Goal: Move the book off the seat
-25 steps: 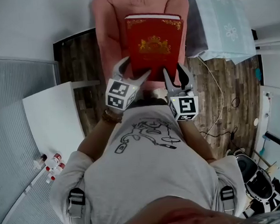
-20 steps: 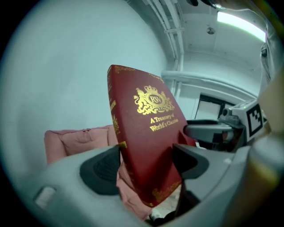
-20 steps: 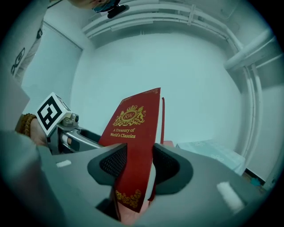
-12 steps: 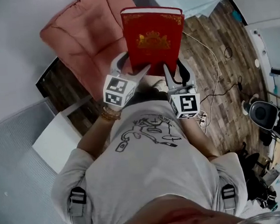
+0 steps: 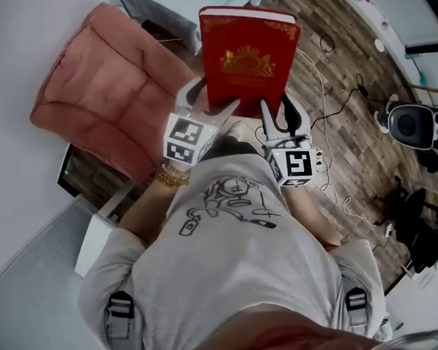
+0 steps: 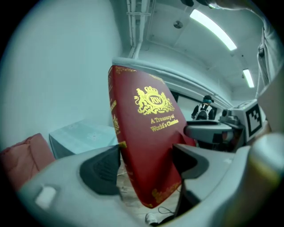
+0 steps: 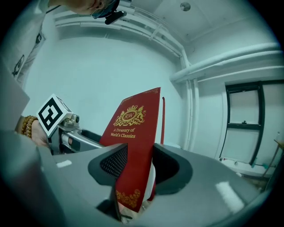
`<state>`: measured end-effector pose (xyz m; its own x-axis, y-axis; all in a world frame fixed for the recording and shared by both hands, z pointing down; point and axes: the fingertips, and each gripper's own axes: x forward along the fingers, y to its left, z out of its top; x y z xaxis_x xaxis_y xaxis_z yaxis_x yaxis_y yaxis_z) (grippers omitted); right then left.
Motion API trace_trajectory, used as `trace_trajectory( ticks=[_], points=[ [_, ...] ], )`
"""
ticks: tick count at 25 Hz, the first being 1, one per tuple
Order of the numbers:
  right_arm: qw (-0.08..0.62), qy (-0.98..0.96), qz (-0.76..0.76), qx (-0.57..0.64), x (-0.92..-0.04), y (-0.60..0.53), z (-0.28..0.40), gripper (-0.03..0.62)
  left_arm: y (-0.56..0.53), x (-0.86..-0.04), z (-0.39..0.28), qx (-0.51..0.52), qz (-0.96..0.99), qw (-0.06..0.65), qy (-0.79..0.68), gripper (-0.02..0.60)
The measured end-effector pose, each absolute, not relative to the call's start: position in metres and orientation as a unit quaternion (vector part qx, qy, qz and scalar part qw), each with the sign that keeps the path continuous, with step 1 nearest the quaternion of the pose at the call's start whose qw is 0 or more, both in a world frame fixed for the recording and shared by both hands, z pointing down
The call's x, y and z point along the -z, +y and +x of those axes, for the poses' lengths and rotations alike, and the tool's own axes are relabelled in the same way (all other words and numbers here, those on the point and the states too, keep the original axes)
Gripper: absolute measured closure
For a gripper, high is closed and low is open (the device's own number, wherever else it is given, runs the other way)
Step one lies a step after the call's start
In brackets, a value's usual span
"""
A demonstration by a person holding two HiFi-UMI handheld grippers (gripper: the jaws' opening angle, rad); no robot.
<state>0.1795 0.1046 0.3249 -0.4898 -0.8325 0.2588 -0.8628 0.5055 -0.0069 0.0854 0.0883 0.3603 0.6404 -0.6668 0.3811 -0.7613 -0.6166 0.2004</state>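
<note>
A thick red book with gold print is held upright in the air in front of me, clear of the pink padded seat, which lies to its left. My left gripper grips the book's lower left part, and in the left gripper view both pads touch the book at the left gripper. My right gripper clamps the lower right edge. In the right gripper view the book is pinched between the pads of the right gripper.
Wooden floor with trailing white cables lies under and right of the book. A light blue covered table stands behind the seat. Dark equipment sits at the far right, and a white cabinet at the lower left.
The person has turned with the book in both grippers. The seat has slid from behind the book to its left, and the book now hangs over the floor.
</note>
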Motion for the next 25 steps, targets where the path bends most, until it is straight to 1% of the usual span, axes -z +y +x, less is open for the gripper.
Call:
trace_trajectory(
  ticks=[6, 8, 17, 22, 25],
  points=[
    [0.094, -0.836, 0.535, -0.079, -0.31, 0.08, 0.29, 0.421, 0.052, -0.343, 0.197, -0.16, 0.907, 0.158, -0.357, 0.216],
    [0.092, -0.83, 0.543, -0.081, -0.315, 0.075, 0.311, 0.422, 0.045, -0.347, 0.218, -0.162, 0.91, 0.155, -0.348, 0.216],
    [0.098, -0.808, 0.576, -0.069, -0.361, 0.065, 0.323, 0.422, 0.029, -0.396, 0.233, -0.146, 0.926, 0.155, -0.312, 0.216],
    [0.093, -0.8, 0.588, -0.075, -0.36, 0.067, 0.347, 0.422, 0.028, -0.393, 0.259, -0.152, 0.93, 0.153, -0.297, 0.216],
    [0.095, -0.797, 0.592, -0.073, -0.382, 0.061, 0.343, 0.422, 0.022, -0.417, 0.255, -0.148, 0.931, 0.155, -0.295, 0.216]
  ],
)
